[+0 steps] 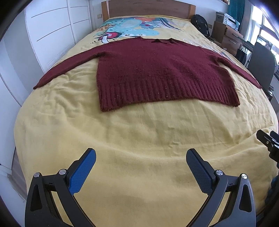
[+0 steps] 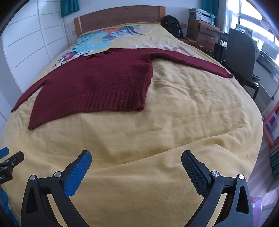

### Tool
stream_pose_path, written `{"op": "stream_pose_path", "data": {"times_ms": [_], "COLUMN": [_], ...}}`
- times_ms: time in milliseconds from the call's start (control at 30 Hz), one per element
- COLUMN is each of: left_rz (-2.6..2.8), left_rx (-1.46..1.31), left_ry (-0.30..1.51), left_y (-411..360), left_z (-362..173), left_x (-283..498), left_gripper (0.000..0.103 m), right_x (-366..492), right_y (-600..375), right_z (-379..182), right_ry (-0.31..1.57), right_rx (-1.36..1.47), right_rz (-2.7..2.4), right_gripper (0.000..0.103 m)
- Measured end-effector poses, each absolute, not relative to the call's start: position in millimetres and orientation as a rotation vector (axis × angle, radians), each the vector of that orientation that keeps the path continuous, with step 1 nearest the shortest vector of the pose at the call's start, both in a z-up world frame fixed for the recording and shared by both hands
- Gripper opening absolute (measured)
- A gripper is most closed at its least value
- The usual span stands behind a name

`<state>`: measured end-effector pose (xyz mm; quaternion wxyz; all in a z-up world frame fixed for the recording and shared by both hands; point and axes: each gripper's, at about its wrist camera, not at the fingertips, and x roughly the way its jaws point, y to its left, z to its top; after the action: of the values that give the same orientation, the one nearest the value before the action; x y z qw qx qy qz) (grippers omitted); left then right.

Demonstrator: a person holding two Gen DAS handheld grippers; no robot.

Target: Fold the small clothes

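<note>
Sweater lies flat on the bedspread, mid-bed, hem toward the foot, collar toward the headboard, sleeves spread out left and right. Left gripper and right gripper sit side by side near the foot, well apart from the sweater. Backpack, drawers and chair stand right of the bed.

Daylight is pouring in from the window, blowing it out to white glare. The bed is bulging under fisheye distortion, dark vignetting is cutting every corner, and shadows are staying soft.
</note>
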<state>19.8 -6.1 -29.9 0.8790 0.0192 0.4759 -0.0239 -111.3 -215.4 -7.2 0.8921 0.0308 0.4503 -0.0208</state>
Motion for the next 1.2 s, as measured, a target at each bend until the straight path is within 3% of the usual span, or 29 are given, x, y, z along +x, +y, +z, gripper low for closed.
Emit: {"op": "stream_pose_path", "data": {"times_ms": [1200], "left_rz": [-0.222], "left_rx": [-0.08], "left_ry": [1.086], "left_y": [19.8], "left_z": [-19.7], "left_x": [79.8], "left_gripper": [0.102], "right_x": [-53.4], "right_y": [-210.0], "right_z": [24.0], "right_ry": [0.99], "right_rx": [0.065], "right_rz": [-0.076], "right_gripper": [0.103]}}
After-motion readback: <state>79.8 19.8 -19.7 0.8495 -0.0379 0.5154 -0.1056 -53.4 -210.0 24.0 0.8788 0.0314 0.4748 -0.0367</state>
